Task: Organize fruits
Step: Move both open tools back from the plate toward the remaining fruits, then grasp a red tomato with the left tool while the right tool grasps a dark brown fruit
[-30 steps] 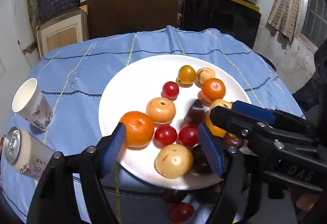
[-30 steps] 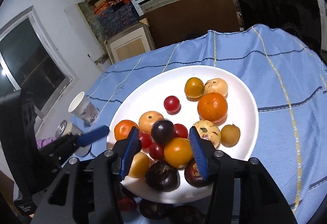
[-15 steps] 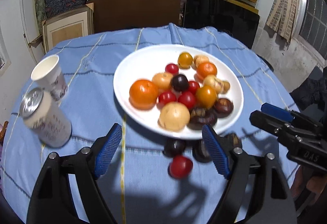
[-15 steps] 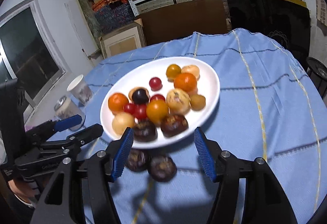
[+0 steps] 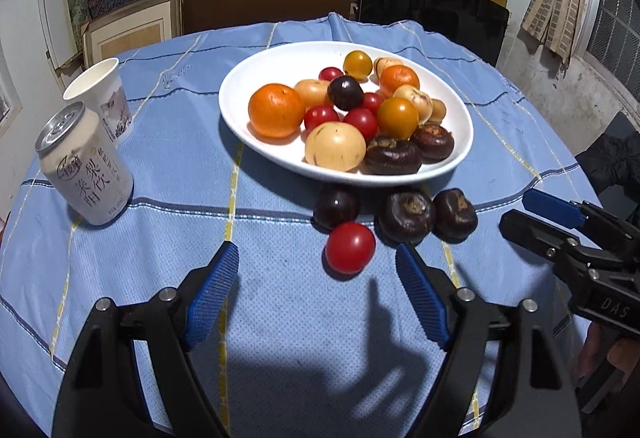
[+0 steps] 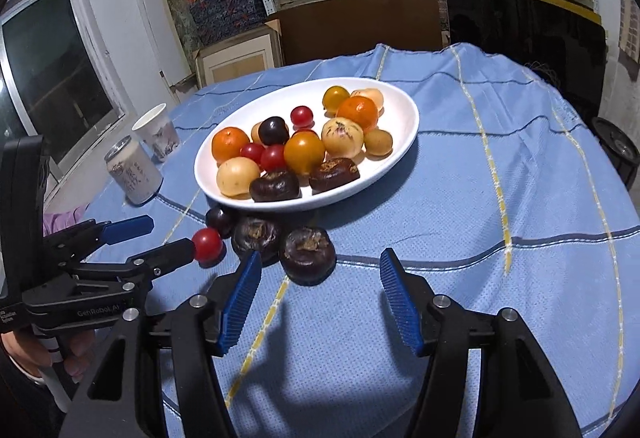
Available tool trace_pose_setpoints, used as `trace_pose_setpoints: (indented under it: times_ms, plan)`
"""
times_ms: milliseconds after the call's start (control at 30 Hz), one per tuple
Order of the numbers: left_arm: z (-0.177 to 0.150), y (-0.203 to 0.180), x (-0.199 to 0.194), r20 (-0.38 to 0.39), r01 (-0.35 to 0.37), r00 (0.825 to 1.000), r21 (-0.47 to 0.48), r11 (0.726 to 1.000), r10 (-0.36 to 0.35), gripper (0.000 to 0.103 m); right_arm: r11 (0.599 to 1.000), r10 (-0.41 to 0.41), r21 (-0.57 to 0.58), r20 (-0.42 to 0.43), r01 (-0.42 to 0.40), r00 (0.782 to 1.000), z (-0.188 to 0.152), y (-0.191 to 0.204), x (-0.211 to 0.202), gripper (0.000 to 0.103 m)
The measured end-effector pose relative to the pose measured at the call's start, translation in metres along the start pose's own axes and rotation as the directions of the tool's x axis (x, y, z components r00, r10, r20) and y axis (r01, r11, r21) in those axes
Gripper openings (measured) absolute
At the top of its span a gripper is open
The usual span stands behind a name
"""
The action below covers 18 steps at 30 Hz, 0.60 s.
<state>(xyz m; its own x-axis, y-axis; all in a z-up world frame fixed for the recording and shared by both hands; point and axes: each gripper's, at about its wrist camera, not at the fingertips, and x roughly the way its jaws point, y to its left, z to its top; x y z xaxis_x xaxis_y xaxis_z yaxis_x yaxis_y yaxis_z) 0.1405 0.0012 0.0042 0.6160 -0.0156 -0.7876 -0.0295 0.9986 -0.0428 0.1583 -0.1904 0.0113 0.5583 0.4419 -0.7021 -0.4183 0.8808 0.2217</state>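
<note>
A white plate (image 5: 256, 78) (image 6: 404, 126) holds several fruits: oranges, red and yellow tomatoes, pale round fruits, a dark plum and two water chestnuts. On the cloth in front of it lie a red tomato (image 5: 350, 247) (image 6: 207, 243), a dark plum (image 5: 336, 207) (image 6: 219, 221) and two water chestnuts (image 5: 407, 215) (image 6: 307, 255). My left gripper (image 5: 316, 298) is open and empty, just short of the red tomato. My right gripper (image 6: 320, 302) is open and empty, just short of the nearer chestnut.
A drink can (image 5: 84, 164) (image 6: 133, 173) and a paper cup (image 5: 100, 98) (image 6: 157, 132) stand left of the plate on the blue tablecloth (image 5: 160, 238). Shelves with boxes, a brown board and a black panel stand behind the table.
Both grippers have drawn back from over the plate toward the near edge of the table. The dark plum that was between the right gripper's fingers now lies on the plate.
</note>
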Motion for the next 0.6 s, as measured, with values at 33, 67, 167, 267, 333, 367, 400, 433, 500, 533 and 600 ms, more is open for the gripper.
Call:
trace_pose_setpoints:
  times_ms: [33,67,167,267,333,367,400,433,500,533,600]
  plan:
    - [0.0,-0.001,0.001,0.001,-0.008,1.0,0.008,1.0,0.008,0.079,1.0,-0.004,-0.005,-0.009,0.004,1.0,-0.001,0.0,0.002,0.063]
    - [0.001,-0.002,0.003,-0.001,-0.015,1.0,0.014,1.0,0.015,0.079,1.0,-0.012,-0.013,-0.024,0.011,1.0,-0.002,0.001,0.006,0.063]
    - [0.0,-0.001,0.008,-0.014,-0.021,1.0,0.012,1.0,0.021,0.079,0.998,-0.025,-0.061,-0.06,0.021,0.998,-0.004,0.01,0.015,0.063]
    - [-0.002,0.001,0.01,-0.019,-0.017,1.0,0.012,1.0,0.017,0.079,0.987,-0.071,-0.148,-0.096,0.057,0.993,-0.005,0.024,0.029,0.063]
    - [-0.002,0.002,0.01,-0.017,-0.014,1.0,0.012,1.0,0.015,0.079,0.984,-0.083,-0.166,-0.117,0.063,0.99,-0.002,0.027,0.038,0.063]
    - [-0.003,0.003,0.011,-0.018,-0.01,1.0,0.01,1.0,0.01,0.079,0.984,-0.085,-0.167,-0.122,0.064,0.989,-0.001,0.027,0.042,0.063]
    - [-0.003,0.004,0.011,-0.02,-0.005,1.0,0.007,1.0,0.005,0.079,0.984,-0.089,-0.168,-0.126,0.067,0.988,0.001,0.027,0.046,0.063]
    - [-0.003,0.004,0.011,-0.022,-0.002,1.0,0.004,1.0,0.002,0.079,0.983,-0.096,-0.17,-0.129,0.074,0.987,0.002,0.027,0.048,0.063]
    - [-0.004,0.007,0.012,-0.024,0.003,1.0,-0.003,1.0,-0.003,0.079,0.981,-0.102,-0.179,-0.131,0.078,0.986,0.003,0.027,0.053,0.063]
    - [-0.004,0.008,0.013,-0.027,0.005,1.0,-0.008,1.0,-0.005,0.079,0.98,-0.102,-0.183,-0.127,0.078,0.987,0.003,0.027,0.054,0.062]
    - [-0.004,0.008,0.016,-0.037,0.01,0.999,-0.015,1.0,-0.01,0.079,0.981,-0.093,-0.183,-0.118,0.07,0.989,0.003,0.027,0.056,0.062]
